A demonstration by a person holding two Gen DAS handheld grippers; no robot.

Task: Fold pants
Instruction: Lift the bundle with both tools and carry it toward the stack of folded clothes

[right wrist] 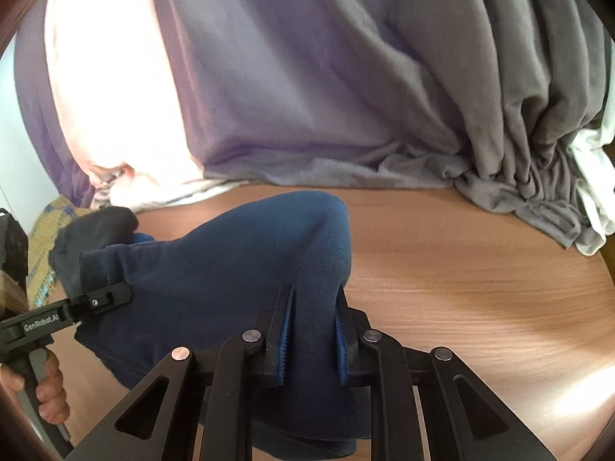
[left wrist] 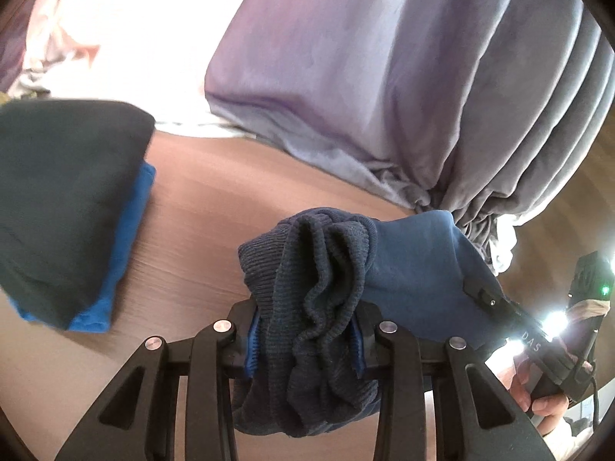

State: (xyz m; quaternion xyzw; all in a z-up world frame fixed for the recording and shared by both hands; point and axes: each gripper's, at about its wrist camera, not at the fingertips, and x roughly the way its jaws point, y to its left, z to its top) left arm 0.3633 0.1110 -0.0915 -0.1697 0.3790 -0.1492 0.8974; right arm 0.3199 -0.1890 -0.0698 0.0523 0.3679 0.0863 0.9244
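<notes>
The blue pants (left wrist: pixel 415 261) hang stretched between both grippers above the wooden table (left wrist: pixel 215 207). My left gripper (left wrist: pixel 307 319) is shut on their bunched, ribbed dark band (left wrist: pixel 315 253), which spills over the fingers. In the right wrist view my right gripper (right wrist: pixel 313 292) is shut on a fold of the smooth blue pants (right wrist: pixel 230 269). Each view shows the other tool: the right gripper (left wrist: pixel 482 294) bites the cloth's far end, and the left gripper (right wrist: pixel 115 294) pinches the edge at left, with a hand (right wrist: pixel 50 388) on its handle.
A dark folded garment (left wrist: pixel 65 199) lies on a bright blue one at the table's left. Grey-purple draped cloth (right wrist: pixel 346 96) hangs along the back edge, with white fabric (right wrist: pixel 592 192) at far right. Bare table (right wrist: pixel 461 269) stretches to the right.
</notes>
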